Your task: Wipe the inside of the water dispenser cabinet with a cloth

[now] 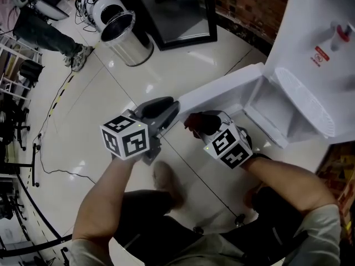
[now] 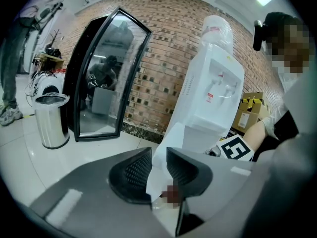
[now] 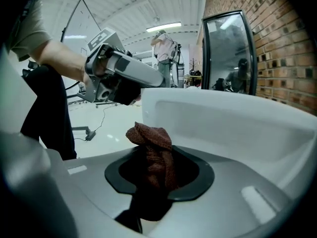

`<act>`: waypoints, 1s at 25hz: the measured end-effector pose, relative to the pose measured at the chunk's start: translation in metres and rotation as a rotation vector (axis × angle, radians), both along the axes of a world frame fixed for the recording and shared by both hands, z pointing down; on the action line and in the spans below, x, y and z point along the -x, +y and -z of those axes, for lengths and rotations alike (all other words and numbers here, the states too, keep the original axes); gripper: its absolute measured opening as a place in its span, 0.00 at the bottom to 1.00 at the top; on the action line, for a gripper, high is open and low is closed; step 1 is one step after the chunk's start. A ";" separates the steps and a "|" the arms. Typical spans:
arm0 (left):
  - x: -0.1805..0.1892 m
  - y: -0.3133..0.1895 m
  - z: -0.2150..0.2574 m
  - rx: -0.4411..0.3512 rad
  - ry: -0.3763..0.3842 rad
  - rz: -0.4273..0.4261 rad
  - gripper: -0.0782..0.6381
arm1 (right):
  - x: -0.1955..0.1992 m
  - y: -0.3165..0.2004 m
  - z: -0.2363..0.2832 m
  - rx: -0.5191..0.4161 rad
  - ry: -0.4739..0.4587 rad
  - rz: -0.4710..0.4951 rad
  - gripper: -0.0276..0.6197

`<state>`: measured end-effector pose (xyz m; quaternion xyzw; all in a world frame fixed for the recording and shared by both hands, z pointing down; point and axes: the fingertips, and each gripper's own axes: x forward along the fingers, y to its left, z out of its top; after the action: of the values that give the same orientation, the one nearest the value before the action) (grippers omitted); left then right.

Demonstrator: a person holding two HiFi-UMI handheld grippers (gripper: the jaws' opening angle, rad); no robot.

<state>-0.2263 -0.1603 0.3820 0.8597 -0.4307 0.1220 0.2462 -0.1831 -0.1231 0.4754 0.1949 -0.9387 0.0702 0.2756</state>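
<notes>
Left gripper [image 2: 158, 167]: clenched on the edge of the white door [image 1: 222, 90], which runs between its pads; it holds the door swung out from the cabinet.
Right gripper [image 3: 158, 171]: grasping a brown cloth [image 3: 148, 135] that bunches up past the jaw tips; it sits just outside the cabinet, beside the door's inner face.
Water dispenser [image 1: 316, 32]: white and upright, with its taps above the cabinet.
Cabinet [image 1: 272, 107]: open, showing bare white walls and floor in the head view.
Door, handling: thin and light, so it probably swings back if the clamp slackens.
Cloth, handling: only a small tuft stands clear of the jaws, so the wiping surface is small.
Step in hand: I judge the cloth is being brought to the cabinet mouth, with no wiping begun yet.
Doing it well: hold the door wide. Lead into the cabinet with the tuft, not the hard jaw tips. Press lightly and sweep from the back wall towards the opening, then do the corners and floor. Grip firmly enough that the cloth cannot drag out.
</notes>
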 end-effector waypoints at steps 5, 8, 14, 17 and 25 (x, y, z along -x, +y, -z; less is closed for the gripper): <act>-0.001 0.001 0.000 0.001 0.002 0.002 0.24 | -0.012 -0.027 -0.006 0.014 -0.003 -0.103 0.26; 0.000 0.001 0.000 0.002 0.002 0.006 0.24 | -0.015 -0.039 -0.007 0.017 -0.007 -0.143 0.26; -0.001 0.001 0.000 0.001 -0.002 0.010 0.24 | -0.039 -0.053 -0.009 0.017 -0.001 -0.243 0.26; 0.000 -0.001 0.000 0.001 -0.003 0.011 0.24 | -0.065 -0.070 -0.010 0.013 0.014 -0.332 0.26; 0.001 -0.003 0.000 0.003 -0.008 0.029 0.24 | -0.137 -0.107 -0.012 0.004 0.051 -0.542 0.26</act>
<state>-0.2274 -0.1629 0.3820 0.8526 -0.4438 0.1223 0.2474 -0.0466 -0.2298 0.4877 0.4404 -0.8447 0.1386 0.2709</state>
